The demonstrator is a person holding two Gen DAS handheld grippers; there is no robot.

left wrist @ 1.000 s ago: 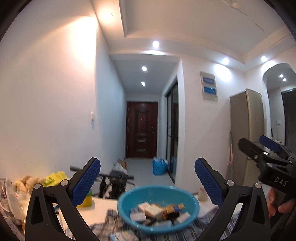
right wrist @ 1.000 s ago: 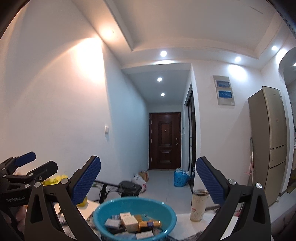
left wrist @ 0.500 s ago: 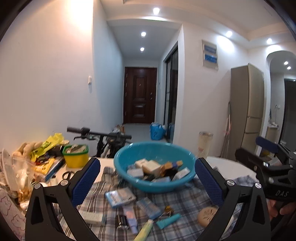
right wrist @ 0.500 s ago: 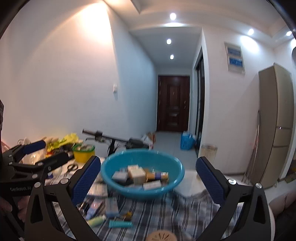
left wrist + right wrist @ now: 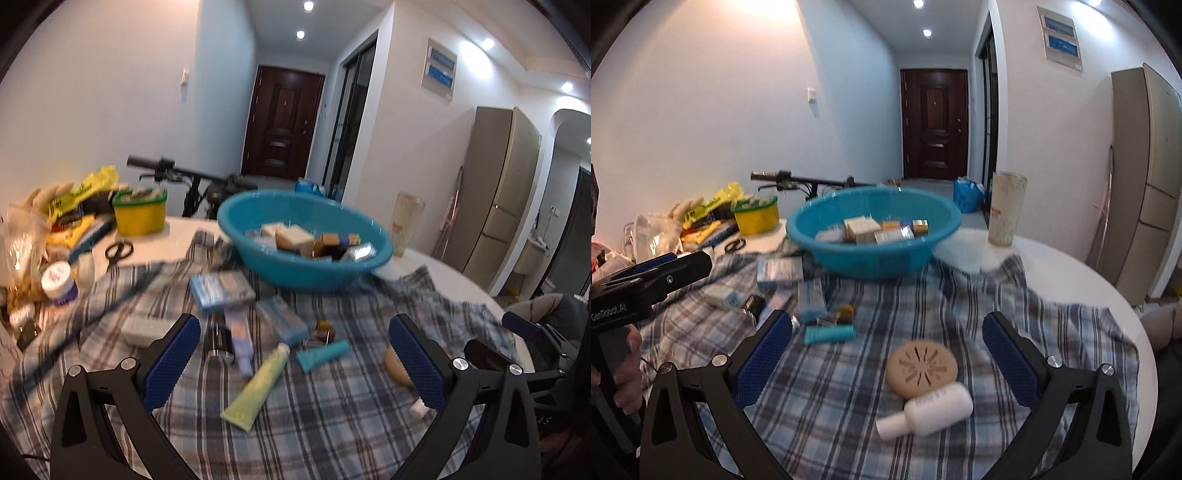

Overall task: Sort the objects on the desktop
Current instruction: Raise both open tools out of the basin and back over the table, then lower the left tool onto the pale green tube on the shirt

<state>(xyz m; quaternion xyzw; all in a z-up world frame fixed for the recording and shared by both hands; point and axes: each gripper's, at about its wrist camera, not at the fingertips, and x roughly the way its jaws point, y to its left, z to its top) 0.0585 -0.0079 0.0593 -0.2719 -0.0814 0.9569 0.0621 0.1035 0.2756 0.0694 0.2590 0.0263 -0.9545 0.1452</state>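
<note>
A blue basin [image 5: 303,236] [image 5: 873,229] holding several small boxes stands at the back of a plaid cloth [image 5: 332,406] [image 5: 831,387]. Loose on the cloth lie a pale green tube [image 5: 256,387], a teal tube [image 5: 323,354] [image 5: 829,334], blue boxes [image 5: 221,288] [image 5: 779,271], a tan round disc [image 5: 921,365] and a white bottle [image 5: 925,410]. My left gripper [image 5: 293,347] is open above the tubes, holding nothing. My right gripper [image 5: 886,345] is open over the disc and bottle, also holding nothing.
A yellow tub [image 5: 139,214], scissors [image 5: 119,250], a white jar [image 5: 59,282] and bags crowd the table's left side. A tall cup [image 5: 1006,208] stands behind the basin on the right. Bicycle handlebars [image 5: 177,171] rise beyond the round white table [image 5: 1071,266].
Both grippers have tilted down from facing the hallway and ceiling toward the table, bringing the cloth and loose objects into view. Both stayed open.
</note>
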